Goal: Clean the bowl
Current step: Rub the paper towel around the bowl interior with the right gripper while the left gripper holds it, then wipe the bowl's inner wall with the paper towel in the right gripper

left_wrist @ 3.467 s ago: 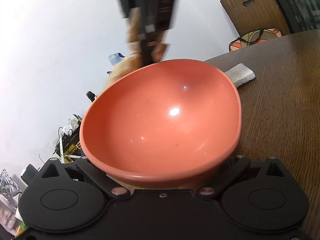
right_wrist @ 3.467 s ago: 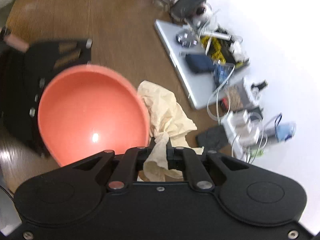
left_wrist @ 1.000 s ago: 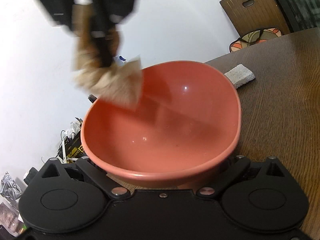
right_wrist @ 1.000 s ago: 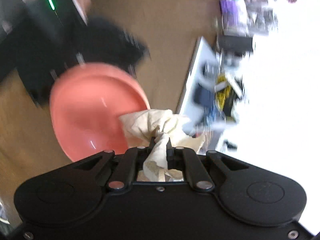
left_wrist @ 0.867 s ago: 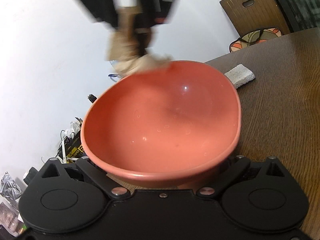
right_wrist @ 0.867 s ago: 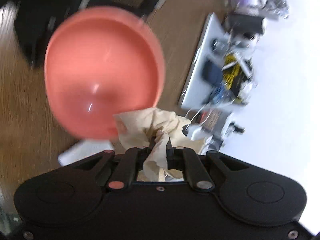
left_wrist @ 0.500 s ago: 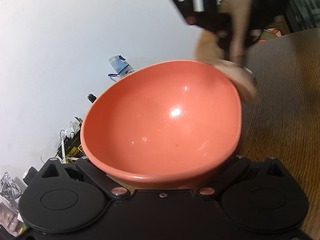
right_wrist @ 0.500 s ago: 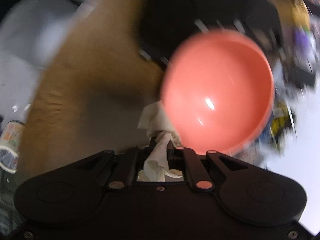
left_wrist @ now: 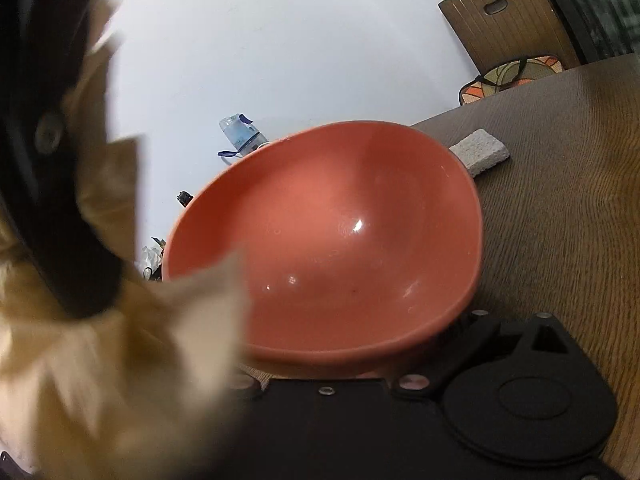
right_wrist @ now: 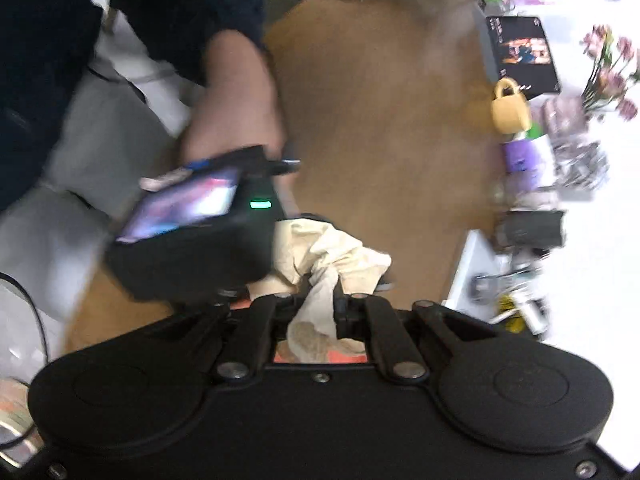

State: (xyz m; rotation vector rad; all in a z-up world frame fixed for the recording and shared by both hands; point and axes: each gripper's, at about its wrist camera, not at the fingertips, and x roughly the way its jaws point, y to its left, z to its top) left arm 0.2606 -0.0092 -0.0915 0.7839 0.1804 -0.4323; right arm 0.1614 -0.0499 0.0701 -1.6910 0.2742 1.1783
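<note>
A coral bowl (left_wrist: pixel 340 240) is tilted toward the left wrist camera. My left gripper (left_wrist: pixel 356 344) is shut on it, jaws spread wide around its near underside, fingertips hidden beneath the rim. A beige cloth (right_wrist: pixel 332 248) is bunched in my shut right gripper (right_wrist: pixel 316 300). In the left wrist view the cloth (left_wrist: pixel 120 360) and the right gripper's black fingers (left_wrist: pixel 60 240) are blurred at the near left, over the bowl's left rim. Whether the cloth touches the bowl is unclear. A person's hand (right_wrist: pixel 232 104) holds the left gripper's body (right_wrist: pixel 192 256).
A white sponge (left_wrist: pixel 480 152) lies on the brown wooden table (left_wrist: pixel 560 240) behind the bowl. A chair (left_wrist: pixel 512 20) stands at the far right. A water bottle (left_wrist: pixel 240 132), a yellow mug (right_wrist: pixel 510 108), a laptop (right_wrist: pixel 472 272) and cluttered items line the wall side.
The right gripper swung the cloth from the bowl's far right rim to the near left, close to the left camera. The bowl and left gripper stayed put.
</note>
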